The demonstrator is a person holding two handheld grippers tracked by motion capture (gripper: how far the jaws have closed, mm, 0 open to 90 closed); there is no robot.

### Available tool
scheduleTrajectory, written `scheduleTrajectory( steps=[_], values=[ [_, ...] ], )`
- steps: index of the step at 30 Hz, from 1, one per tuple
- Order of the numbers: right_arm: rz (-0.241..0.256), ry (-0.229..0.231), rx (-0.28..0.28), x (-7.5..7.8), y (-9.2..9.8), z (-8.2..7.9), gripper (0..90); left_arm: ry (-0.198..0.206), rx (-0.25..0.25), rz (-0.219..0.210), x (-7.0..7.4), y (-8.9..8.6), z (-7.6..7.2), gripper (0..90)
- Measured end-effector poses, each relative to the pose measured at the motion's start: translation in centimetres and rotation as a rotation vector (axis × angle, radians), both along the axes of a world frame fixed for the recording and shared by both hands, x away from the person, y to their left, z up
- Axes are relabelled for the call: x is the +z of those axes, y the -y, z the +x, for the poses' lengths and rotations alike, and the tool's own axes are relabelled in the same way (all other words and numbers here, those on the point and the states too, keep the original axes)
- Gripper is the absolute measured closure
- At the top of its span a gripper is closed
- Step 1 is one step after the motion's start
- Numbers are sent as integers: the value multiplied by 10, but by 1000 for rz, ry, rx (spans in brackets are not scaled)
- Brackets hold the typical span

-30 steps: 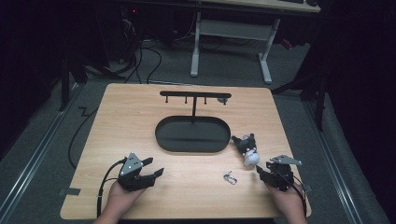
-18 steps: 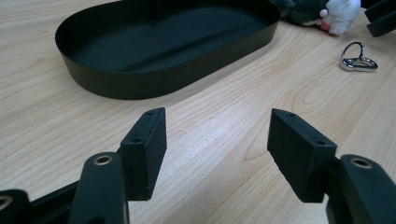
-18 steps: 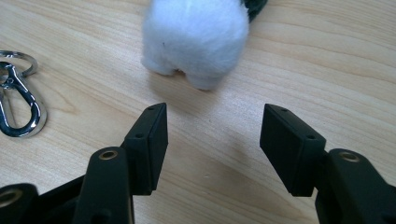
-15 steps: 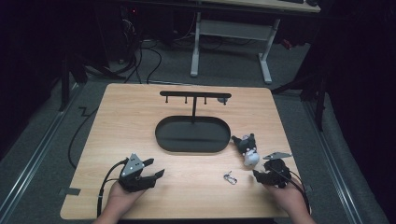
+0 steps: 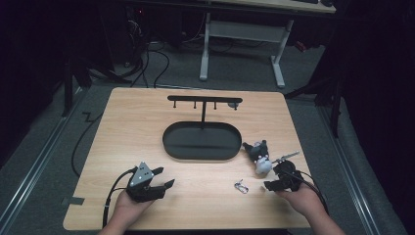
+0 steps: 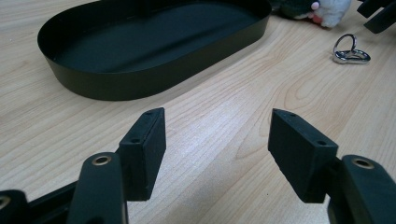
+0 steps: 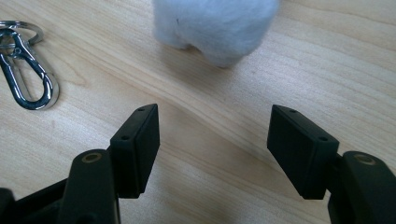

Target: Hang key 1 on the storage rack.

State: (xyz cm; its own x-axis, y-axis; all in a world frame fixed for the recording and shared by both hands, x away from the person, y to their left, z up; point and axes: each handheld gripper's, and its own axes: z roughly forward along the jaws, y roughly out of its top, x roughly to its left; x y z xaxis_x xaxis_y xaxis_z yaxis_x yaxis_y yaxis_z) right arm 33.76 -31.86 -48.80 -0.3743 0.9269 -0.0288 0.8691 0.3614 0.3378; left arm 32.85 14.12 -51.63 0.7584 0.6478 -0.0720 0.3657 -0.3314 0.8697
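A small plush toy (image 5: 258,155), dark with a white end, lies on the wooden table right of a black oval tray (image 5: 171,147). Its white fur (image 7: 219,23) sits just beyond my right gripper (image 7: 212,116), which is open and tilted down at the table. A silver carabiner keyring (image 5: 241,186) lies left of that gripper (image 5: 270,177), and it also appears in the right gripper view (image 7: 28,79). My left gripper (image 5: 165,177) rests open near the front left, and between its jaws (image 6: 217,126) is bare wood. The tray (image 6: 140,88) and keyring (image 6: 350,51) lie ahead of it.
A black stand with a hooked crossbar (image 5: 203,100) rises from the tray's far side. Bare wood lies between the two grippers and along the table's left. Beyond the table edges the floor holds cables and a white desk frame (image 5: 244,34).
My right gripper has shifted slightly left toward the plush toy and tipped its nose down. The left gripper, toy and keyring have stayed put.
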Motion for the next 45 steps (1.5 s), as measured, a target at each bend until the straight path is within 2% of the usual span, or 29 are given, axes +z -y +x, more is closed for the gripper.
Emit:
scheduleTrajectory(
  steps=[2,5,6,10,15,20,26,27,31,32,35,39,40,44,45],
  values=[
    [-1,-33,2,1,-1,3,345,1,1,0,0,-1,0,375],
    [-4,-51,5,2,-2,4,342,0,0,-1,0,-1,0,373],
    [-19,-76,17,2,-3,6,335,-1,-2,0,0,0,0,373],
    [-26,-102,25,2,-5,8,323,-3,-8,3,0,0,0,372],
    [-44,-174,45,2,-7,13,301,-5,-17,10,0,1,0,371],
    [-29,-219,42,2,-8,15,277,-6,-26,11,-1,2,0,370],
    [-23,-198,40,8,-11,22,260,-5,-34,12,-1,3,-1,369],
    [-7,-188,30,13,-13,29,224,-3,-36,14,-1,3,-1,369],
    [18,-185,3,17,-16,40,177,-3,-40,15,0,3,-1,369],
    [38,-181,-13,19,-16,49,158,-1,-43,15,0,3,-1,369],
    [39,-183,-49,18,-17,61,159,-1,-46,14,0,3,-1,368],
    [44,-199,-69,13,-20,72,164,3,-49,11,0,3,-1,368],
    [32,-209,-81,9,-21,78,173,5,-53,9,0,4,-2,368],
    [43,-219,-113,2,-22,85,205,11,-58,14,0,4,-2,368],
    [37,-223,-106,1,-22,88,250,11,-59,15,0,4,-2,368]
  ],
)
